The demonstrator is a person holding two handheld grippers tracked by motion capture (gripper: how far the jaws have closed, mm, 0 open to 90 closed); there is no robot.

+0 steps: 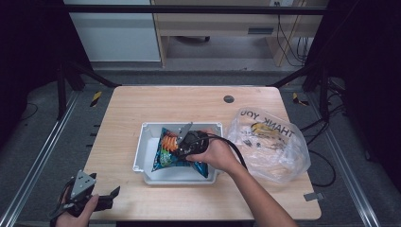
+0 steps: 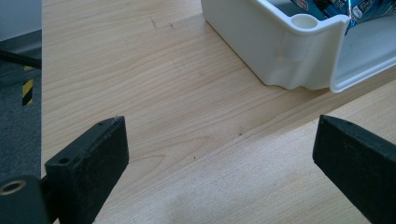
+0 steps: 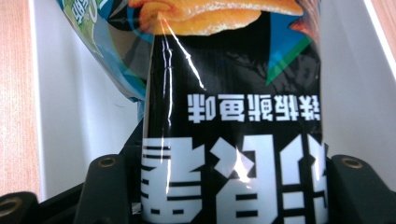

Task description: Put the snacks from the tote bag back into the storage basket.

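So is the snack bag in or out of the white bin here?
In. The snack bag lies inside the white bin, within its walls, with the right tool shut on it.

Clear "THANK YOU" plastic bag (image 1: 269, 144) on wooden table (image 1: 142, 109), round grommet (image 1: 229, 99) near far edge

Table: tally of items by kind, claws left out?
Blue-and-black foil snack bag: 1
White rectangular plastic bin: 1
Clear plastic "THANK YOU" carrier bag: 1
Total: 3
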